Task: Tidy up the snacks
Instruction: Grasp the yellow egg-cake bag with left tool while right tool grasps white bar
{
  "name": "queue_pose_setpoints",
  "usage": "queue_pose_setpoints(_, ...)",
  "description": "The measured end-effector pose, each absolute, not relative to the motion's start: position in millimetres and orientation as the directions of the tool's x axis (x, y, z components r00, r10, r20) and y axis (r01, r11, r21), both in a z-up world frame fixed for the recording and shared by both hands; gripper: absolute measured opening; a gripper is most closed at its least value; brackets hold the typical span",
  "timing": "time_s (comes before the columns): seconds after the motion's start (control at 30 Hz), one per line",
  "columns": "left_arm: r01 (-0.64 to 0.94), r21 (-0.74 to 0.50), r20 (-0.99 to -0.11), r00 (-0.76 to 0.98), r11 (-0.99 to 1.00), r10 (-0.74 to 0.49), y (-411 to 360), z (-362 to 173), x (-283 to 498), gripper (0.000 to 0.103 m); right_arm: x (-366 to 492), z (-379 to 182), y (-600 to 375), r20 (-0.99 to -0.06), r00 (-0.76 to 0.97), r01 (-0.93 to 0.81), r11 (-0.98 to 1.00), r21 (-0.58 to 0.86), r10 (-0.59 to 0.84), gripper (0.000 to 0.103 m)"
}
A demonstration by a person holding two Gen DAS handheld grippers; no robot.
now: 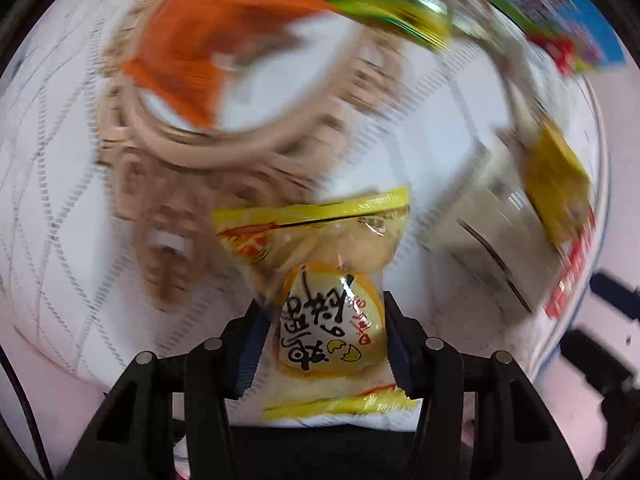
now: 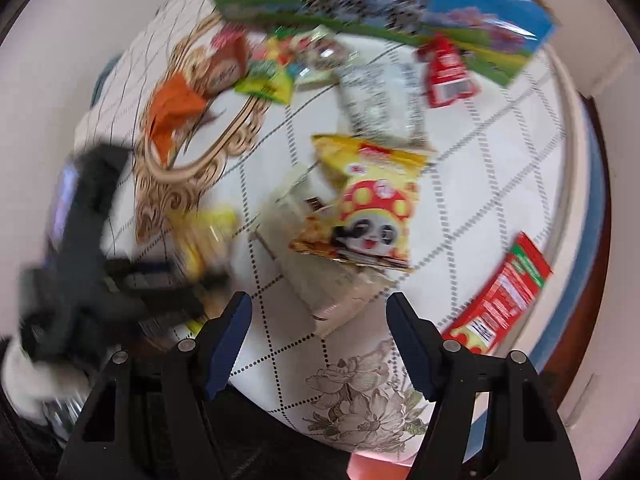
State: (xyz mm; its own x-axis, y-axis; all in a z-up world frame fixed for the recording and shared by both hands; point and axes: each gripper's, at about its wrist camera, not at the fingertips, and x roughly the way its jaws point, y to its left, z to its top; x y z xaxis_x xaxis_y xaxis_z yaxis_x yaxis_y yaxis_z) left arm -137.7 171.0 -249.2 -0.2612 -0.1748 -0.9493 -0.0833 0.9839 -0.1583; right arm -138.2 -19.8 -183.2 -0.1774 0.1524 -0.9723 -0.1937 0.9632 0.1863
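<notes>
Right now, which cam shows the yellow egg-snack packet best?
Left wrist: the yellow egg-snack packet fills the centre, sharp, pinched in the left tongs. Right wrist shows only a yellow blur by the other tool.

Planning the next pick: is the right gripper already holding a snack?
No. The right gripper is open, nothing between its fingers, above the patterned tablecloth near the panda snack bag.

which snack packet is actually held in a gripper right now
The yellow egg-print packet, pinched in the left gripper; the panda packet and others lie on the table.
</notes>
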Motion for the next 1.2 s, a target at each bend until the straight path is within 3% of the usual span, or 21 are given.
queue_pose_setpoints(0.13, -0.18, -0.193, -0.933, -0.27, 0.965, -0.237, 190.7, -257.7, -135.4, 0.051, -135.3, -213.5, 7.1, -0.969, -0.228, -0.309, 0.937, 0.161, 0.092, 0.072)
queue_pose_setpoints(0.27, -0.176, -0.189, -0.936, -0.265, 0.966, -0.231, 190.6, -259.0, -142.3, 0.052, -128.4, -234.8, 26.7, -0.982, -0.187, -0.447, 0.893, 0.058, -0.03, 0.072)
queue_pose_setpoints(0.37, -0.155, -0.184, -0.937, -0.27, 0.971, -0.221, 189.1, -260.4, -164.3, 0.052, -126.3, -249.9, 31.9, -0.978, -0.2, -0.473, 0.88, 0.039, -0.064, 0.065)
queue_pose_setpoints(0.5, -0.141, -0.186, -0.936, -0.274, 0.972, -0.219, 177.6, -264.0, -174.2, 0.053, -118.4, -253.1, 2.8, -0.957, -0.28, -0.146, 0.982, 0.122, 0.077, 0.064)
queue_pose_setpoints(0.6, -0.16, -0.206, -0.928, -0.281, 0.966, -0.244, 174.2, -273.6, -175.0, 0.058, -125.1, -261.6, -31.7, -0.882, -0.351, 0.208, 0.944, 0.256, 0.316, 0.064)
queue_pose_setpoints(0.67, -0.166, -0.221, -0.921, -0.287, 0.961, -0.262, 175.5, -281.1, -168.1, 0.062, -132.4, -265.4, -40.6, -0.835, -0.361, 0.317, 0.896, 0.31, 0.416, 0.064)
queue_pose_setpoints(0.8, -0.158, -0.215, -0.923, -0.288, 0.964, -0.253, 171.7, -288.7, -159.2, 0.061, -132.7, -244.7, -22.5, -0.913, -0.291, 0.127, 0.957, 0.259, 0.286, 0.066)
queue_pose_setpoints(0.83, -0.15, -0.203, -0.928, -0.285, 0.968, -0.239, 175.7, -290.5, -157.6, 0.053, -133.7, -240.8, -13.6, -0.921, -0.285, 0.082, 0.964, 0.253, 0.266, 0.066)
queue_pose_setpoints(0.9, -0.123, -0.174, -0.942, -0.268, 0.977, -0.202, 180.7, -283.4, -157.3, 0.051, -137.4, -239.1, -2.1, -0.931, -0.28, 0.032, 0.972, 0.234, 0.234, 0.066)
queue_pose_setpoints(1.2, -0.088, -0.106, -0.958, -0.257, 0.99, -0.125, 181.4, -278.1, -163.8, 0.045, -162.5, -267.6, 20.2, -0.958, -0.253, 0.003, 0.991, 0.136, 0.132, 0.061)
